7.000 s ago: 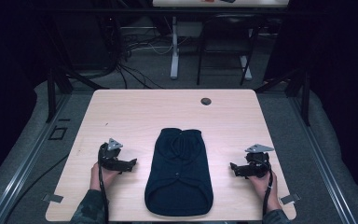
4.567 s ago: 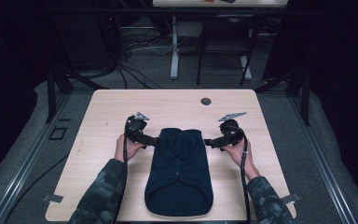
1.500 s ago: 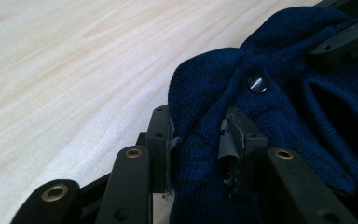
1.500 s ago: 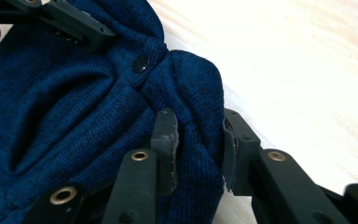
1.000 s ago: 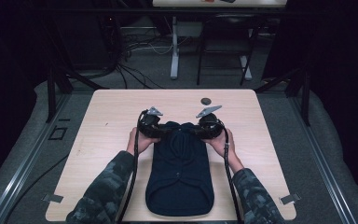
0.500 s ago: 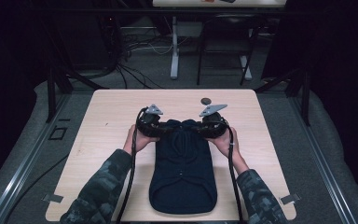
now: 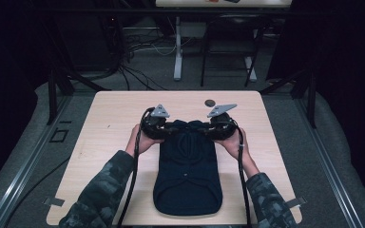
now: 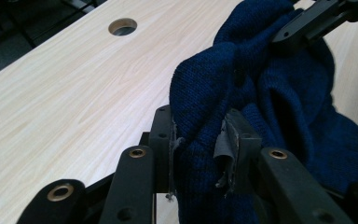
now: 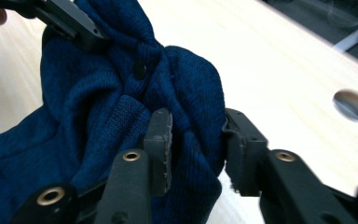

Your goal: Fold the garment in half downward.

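High view: dark blue knit garment [image 7: 187, 164] lies lengthwise mid-tabletop [image 7: 109, 121], far end bunched and lifted, near end flat by tabletop's near edge. Left hand-held gripper [image 7: 164, 127] at garment's far-left corner, right hand-held gripper [image 7: 210, 128] at far-right corner; round hole [image 7: 210, 102] just beyond garment.

Left gripper view: jaws clamped on thick fold of garment [image 8: 205, 140]; hole [image 8: 122, 26] far beyond garment.

Right gripper view: jaws just been opening slightly, fold of garment [image 9: 191, 126] between them, pads pressing knit; hole [image 9: 353, 105] right of garment.
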`<state>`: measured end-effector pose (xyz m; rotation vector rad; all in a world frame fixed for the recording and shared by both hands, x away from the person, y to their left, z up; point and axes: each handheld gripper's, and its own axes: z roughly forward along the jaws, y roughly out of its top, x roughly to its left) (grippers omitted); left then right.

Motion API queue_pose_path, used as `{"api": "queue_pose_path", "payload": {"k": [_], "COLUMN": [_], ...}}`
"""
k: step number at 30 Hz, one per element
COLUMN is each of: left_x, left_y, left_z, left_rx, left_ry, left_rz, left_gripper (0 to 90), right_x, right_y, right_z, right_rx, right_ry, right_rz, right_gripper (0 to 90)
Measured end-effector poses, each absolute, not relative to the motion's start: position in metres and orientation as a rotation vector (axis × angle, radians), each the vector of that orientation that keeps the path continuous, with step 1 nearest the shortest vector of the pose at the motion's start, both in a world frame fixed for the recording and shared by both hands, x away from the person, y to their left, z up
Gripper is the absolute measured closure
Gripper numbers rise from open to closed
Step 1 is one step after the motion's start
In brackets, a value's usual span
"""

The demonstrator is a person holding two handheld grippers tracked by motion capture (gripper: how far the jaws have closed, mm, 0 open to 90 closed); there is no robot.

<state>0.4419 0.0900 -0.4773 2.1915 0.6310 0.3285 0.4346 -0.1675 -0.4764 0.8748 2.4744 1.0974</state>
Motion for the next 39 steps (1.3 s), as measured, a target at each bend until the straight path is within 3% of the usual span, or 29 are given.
{"api": "queue_pose_path", "payload": {"k": [5,10,22,31,39], "left_x": [0.442,0.446,0.439,0.430,0.427], "left_y": [0.086,0.087,0.084,0.079,0.083], "left_z": [-0.472,-0.473,-0.469,-0.466,-0.464], "left_rx": [2.200,2.231,2.244,2.258,2.253], "left_ry": [0.626,0.637,0.598,0.531,0.563], "left_rz": [0.320,0.141,0.267,0.379,0.374], "left_gripper": [68.6,64.3,68.3,68.9,67.4], "right_x": [0.432,0.424,0.420,0.426,0.420], "right_y": [-0.170,-0.167,-0.170,-0.172,-0.168], "right_z": [-0.473,-0.467,-0.468,-0.472,-0.472], "right_rx": [0.860,0.798,0.785,0.841,0.788], "right_ry": [2.463,2.391,2.415,2.573,2.537], "right_rz": [1.077,1.079,1.112,1.093,1.064], "right_gripper": [68.5,72.3,71.1,55.2,70.3]}}
